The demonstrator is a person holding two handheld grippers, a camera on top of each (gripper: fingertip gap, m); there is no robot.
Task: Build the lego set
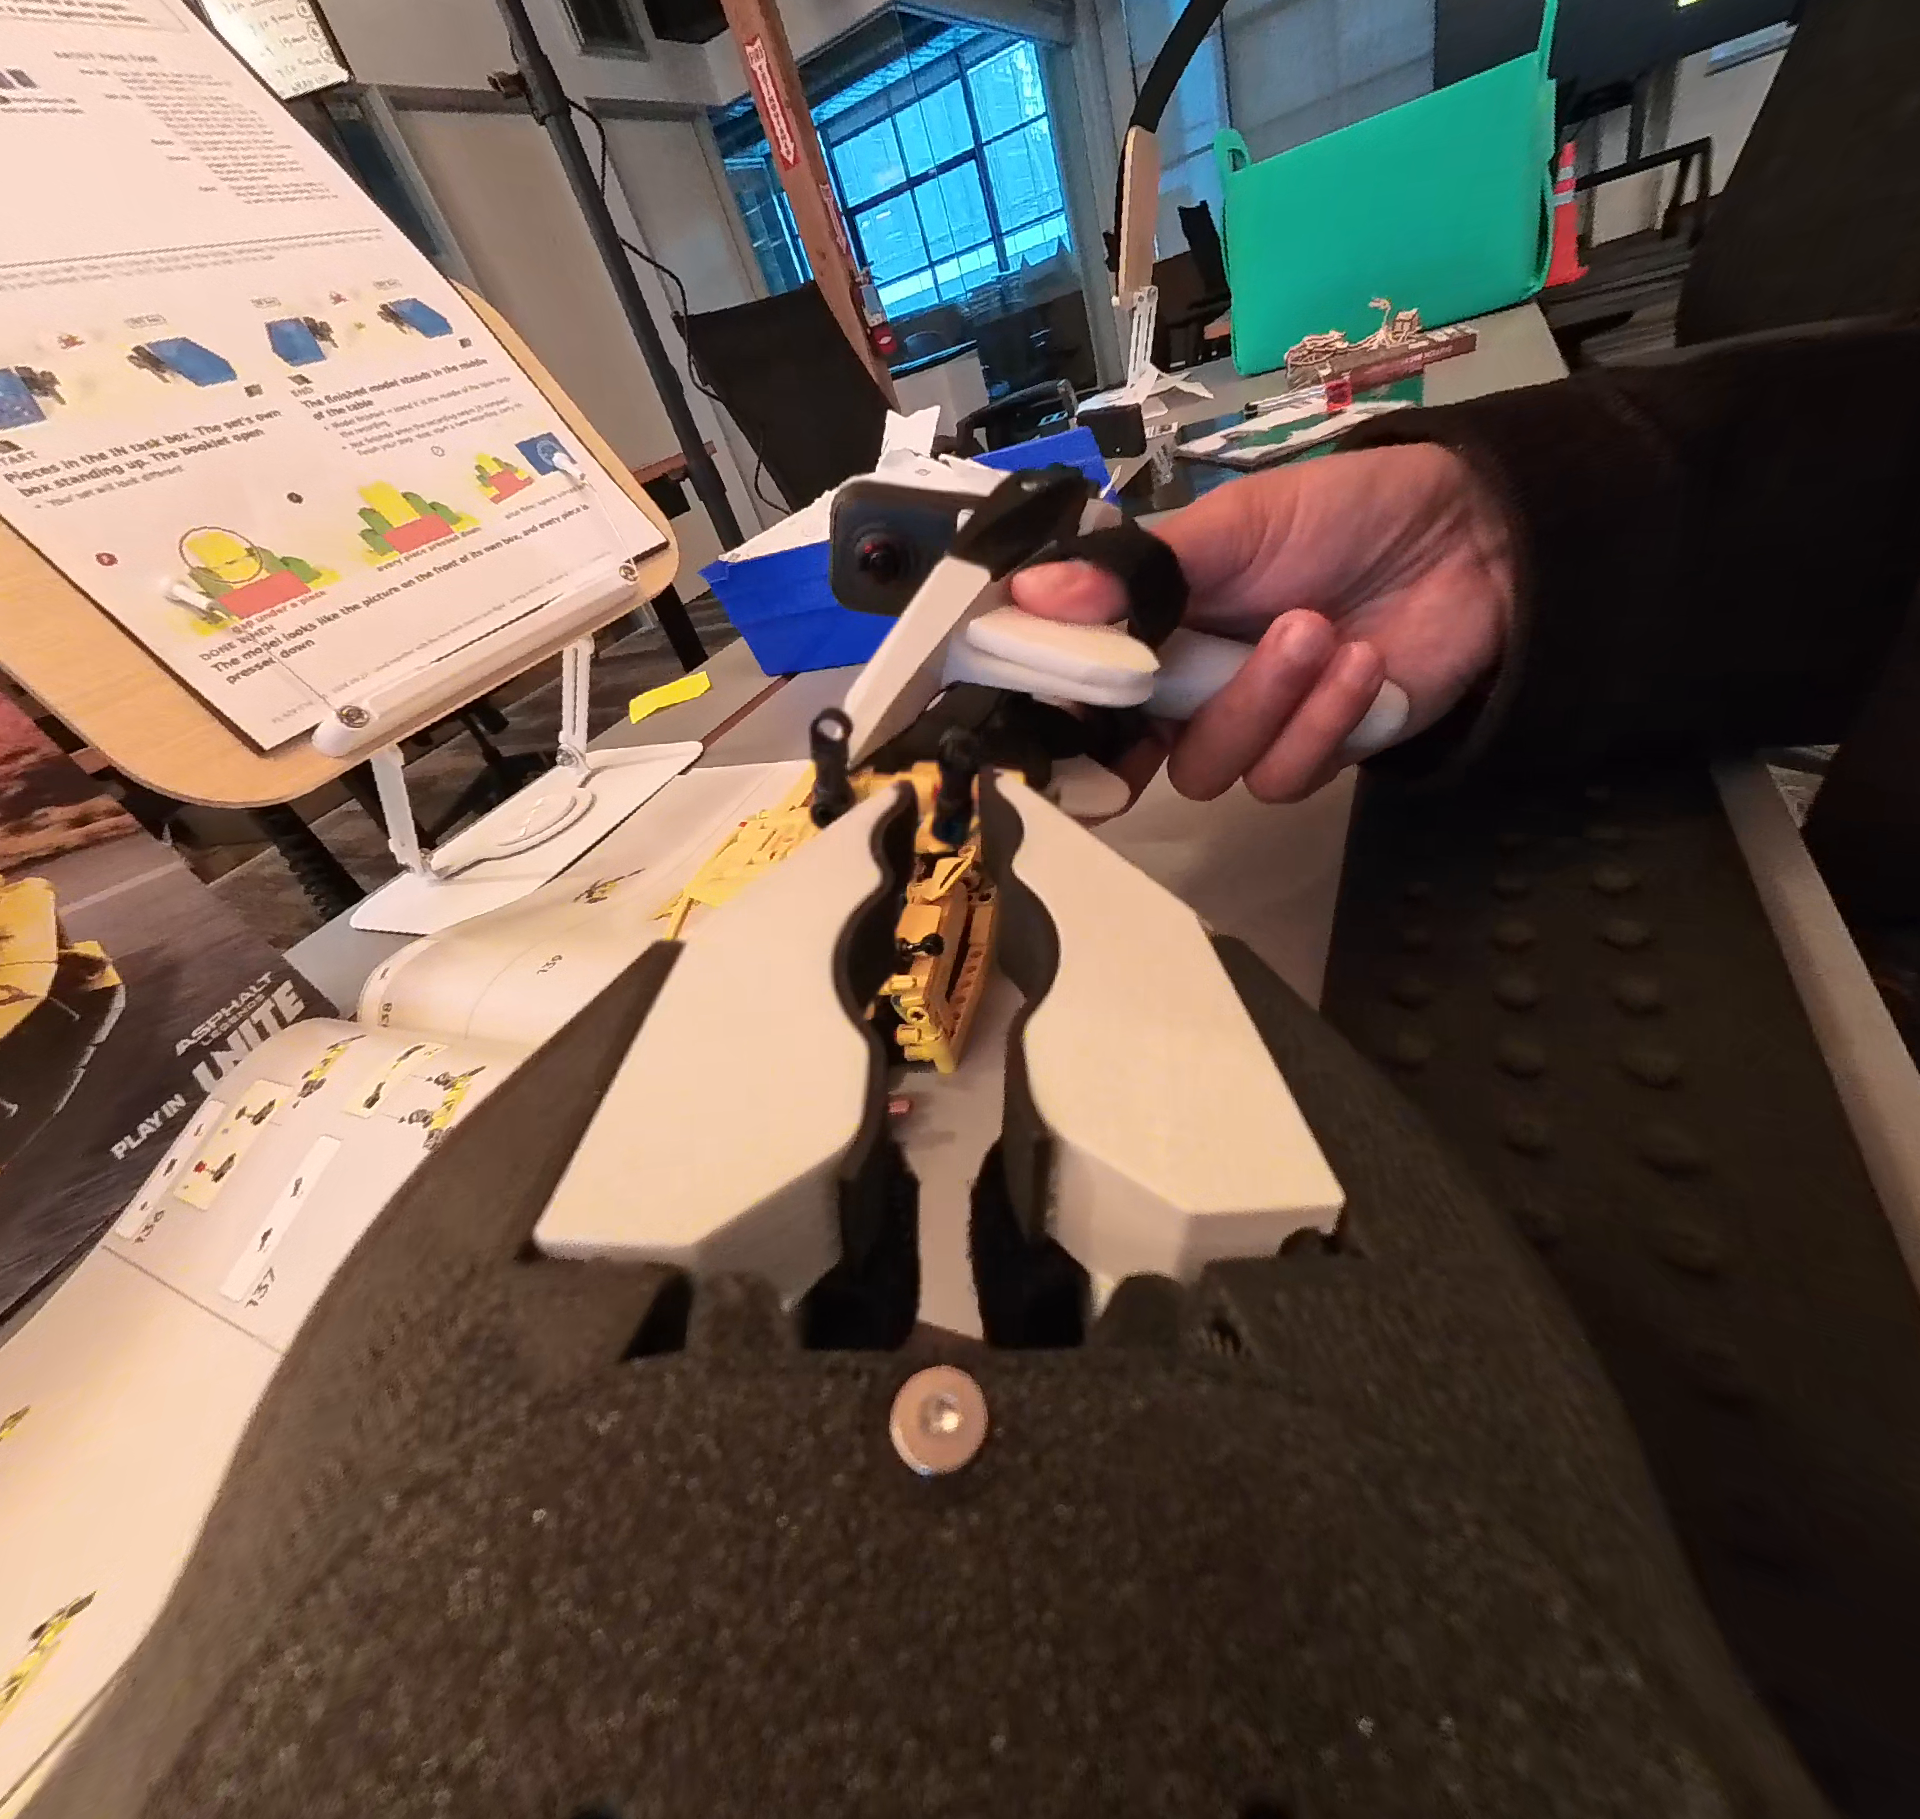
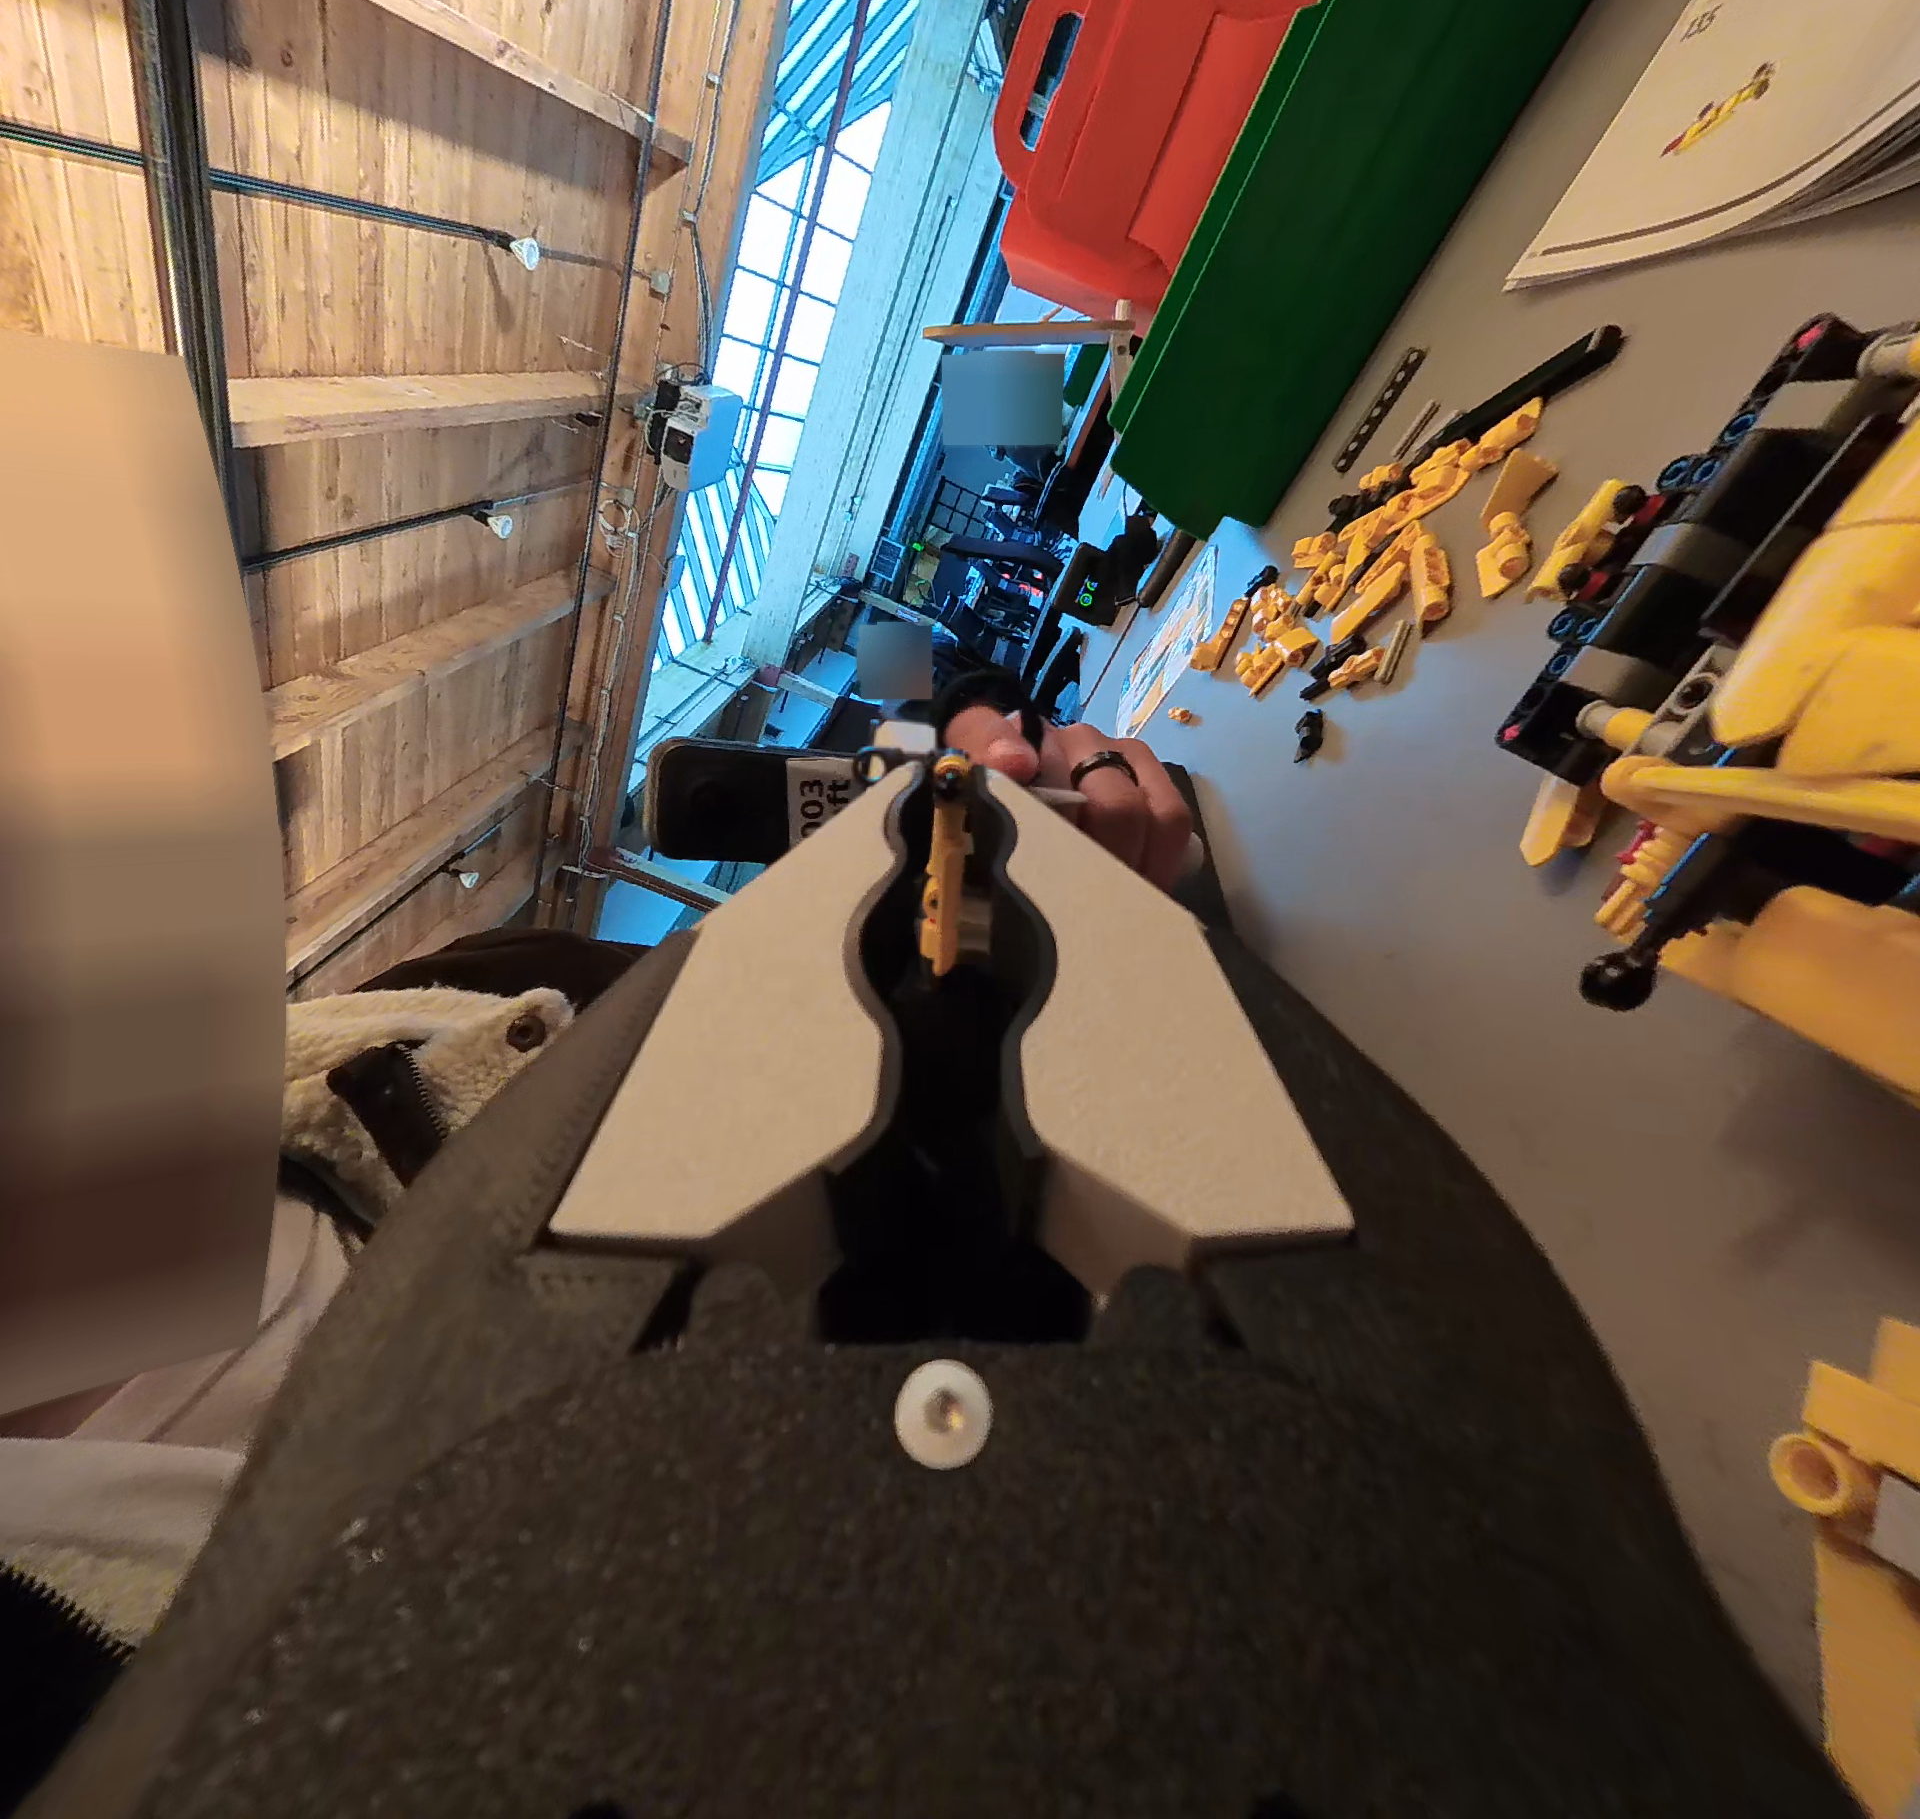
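Left wrist view first: the left gripper (image 1: 940,896) has its fingers (image 1: 748,1021) closed down to a narrow slot around a small yellow sub-assembly (image 1: 940,948), whose long axis runs straight out along the fingers, black pins poking up at the far end. Coming in from the right, the right gripper (image 1: 862,730) points its white fingers down at that far end — its tip sits right beside a black pin connector (image 1: 829,761), and whether it actually pinches it I cannot tell from here. The open instruction booklet (image 1: 260,1125) lies on the desk (image 1: 1268,896) to the left, beneath a propped instruction sheet (image 1: 270,356).

Right wrist view, rolled on its side: the right gripper (image 2: 951,782) has its fingers (image 2: 1132,1000) nearly together, with the yellow piece (image 2: 943,886) showing in the slot, long axis along them. I'd judge it held, though it could be the left gripper's piece seen through the gap. The left gripper (image 2: 883,761) meets it tip to tip, so the coming push runs along that shared axis. The main car model (image 2: 1766,647) sits at the desk's right side, loose yellow parts (image 2: 1371,564) beyond it near a green bin (image 2: 1330,211).
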